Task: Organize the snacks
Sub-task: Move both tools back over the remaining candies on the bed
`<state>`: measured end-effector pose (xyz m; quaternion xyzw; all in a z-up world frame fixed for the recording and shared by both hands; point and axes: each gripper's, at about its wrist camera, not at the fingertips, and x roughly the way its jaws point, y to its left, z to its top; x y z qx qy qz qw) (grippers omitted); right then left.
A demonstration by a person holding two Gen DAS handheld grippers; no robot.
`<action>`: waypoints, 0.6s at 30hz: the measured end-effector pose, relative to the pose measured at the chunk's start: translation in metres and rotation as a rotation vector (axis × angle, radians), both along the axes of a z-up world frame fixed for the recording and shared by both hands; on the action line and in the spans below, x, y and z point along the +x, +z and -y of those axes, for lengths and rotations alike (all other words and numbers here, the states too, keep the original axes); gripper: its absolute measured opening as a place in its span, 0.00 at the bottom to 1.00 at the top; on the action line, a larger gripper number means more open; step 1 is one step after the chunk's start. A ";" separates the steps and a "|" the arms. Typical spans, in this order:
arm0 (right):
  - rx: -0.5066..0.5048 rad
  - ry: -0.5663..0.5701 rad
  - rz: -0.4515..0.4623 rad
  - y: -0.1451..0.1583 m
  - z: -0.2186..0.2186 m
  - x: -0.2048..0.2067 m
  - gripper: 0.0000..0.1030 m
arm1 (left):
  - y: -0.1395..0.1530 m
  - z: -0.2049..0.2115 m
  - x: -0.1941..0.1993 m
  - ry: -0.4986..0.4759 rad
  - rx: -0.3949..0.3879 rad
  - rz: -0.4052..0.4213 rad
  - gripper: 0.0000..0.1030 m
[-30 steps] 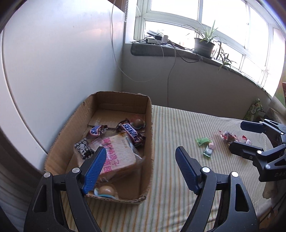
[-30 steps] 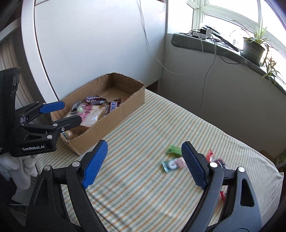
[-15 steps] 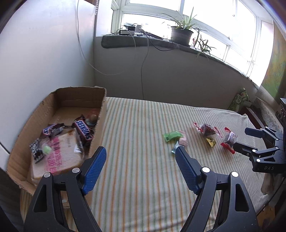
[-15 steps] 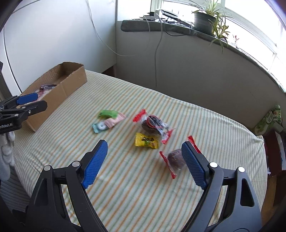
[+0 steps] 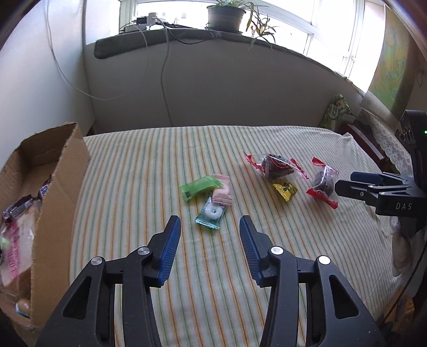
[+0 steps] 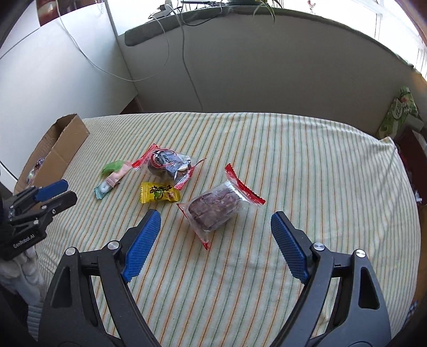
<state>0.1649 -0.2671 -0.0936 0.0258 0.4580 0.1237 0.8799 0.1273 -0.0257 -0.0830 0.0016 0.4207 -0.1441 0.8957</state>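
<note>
The left claw [image 5: 209, 231] hangs over the striped cloth [image 5: 133, 186] with its blue pads parted about halfway and nothing between them. Just past its tips, at 12 o'clock, lies a teal mint packet [image 5: 210, 213] with a white ring sweet inside. A pink wrapped candy [image 5: 222, 193] overlaps the packet's far end, and a green wrapped candy [image 5: 198, 186] touches the pink one at its 10 o'clock.

The right claw [image 6: 216, 240] is spread wide and grips nothing. A clear bag with red ends, holding a brown cake [image 6: 216, 208], lies on the cloth between its pads and slightly ahead of them, touching neither. At 10 o'clock from that bag sits a yellow candy [image 6: 158, 192], and beyond it, at 11 o'clock, a second red-ended bag [image 6: 166, 165] holding something dark. In the left wrist view the right claw [image 5: 344, 184] comes in from 3 o'clock, its tips just beside the cake bag [image 5: 323, 184].

A cardboard box [image 5: 57, 186] stands on the cloth at 9 o'clock of the left claw, well apart from the loose sweets. Inside it are a wrapped slice of bread [image 5: 16, 240] with pink lettering and a chocolate bar [image 5: 17, 209] in a brown wrapper. A potted plant [image 5: 226, 13] stands on the window ledge at 12 o'clock.
</note>
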 end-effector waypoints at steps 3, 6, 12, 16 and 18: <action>0.043 -0.008 -0.037 -0.007 0.003 0.007 0.84 | -0.005 0.008 0.006 -0.024 0.034 -0.014 0.43; 0.067 -0.005 -0.060 -0.012 0.001 0.012 0.84 | -0.010 0.012 0.014 -0.033 0.050 -0.029 0.43; 0.050 -0.024 -0.082 -0.019 -0.004 0.026 0.84 | -0.017 0.016 0.025 -0.044 0.078 -0.039 0.43; 0.009 -0.023 -0.088 -0.023 -0.011 0.034 0.84 | -0.023 0.020 0.029 -0.062 0.078 -0.058 0.40; -0.006 -0.019 -0.093 -0.025 -0.014 0.036 0.82 | -0.026 0.023 0.030 -0.067 0.108 -0.063 0.29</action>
